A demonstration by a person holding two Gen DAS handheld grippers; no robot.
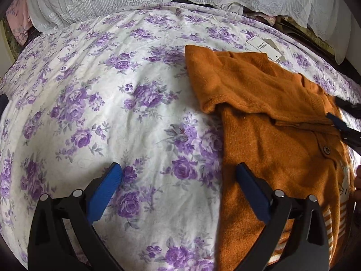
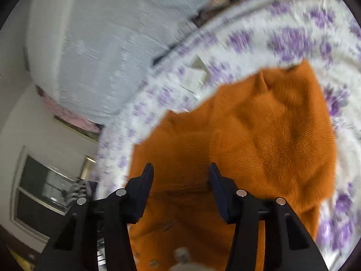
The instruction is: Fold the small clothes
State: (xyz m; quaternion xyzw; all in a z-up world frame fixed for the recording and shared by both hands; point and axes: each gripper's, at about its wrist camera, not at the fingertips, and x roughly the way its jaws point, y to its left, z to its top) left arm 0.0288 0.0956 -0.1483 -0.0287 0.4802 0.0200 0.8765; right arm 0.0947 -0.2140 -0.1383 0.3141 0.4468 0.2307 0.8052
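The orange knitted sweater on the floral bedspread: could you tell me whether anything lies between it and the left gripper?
Nothing visible does. The left gripper stands open over the purple-flowered bedspread, with its right finger already over the edge of the orange knitted sweater. Only bare bedspread lies between.
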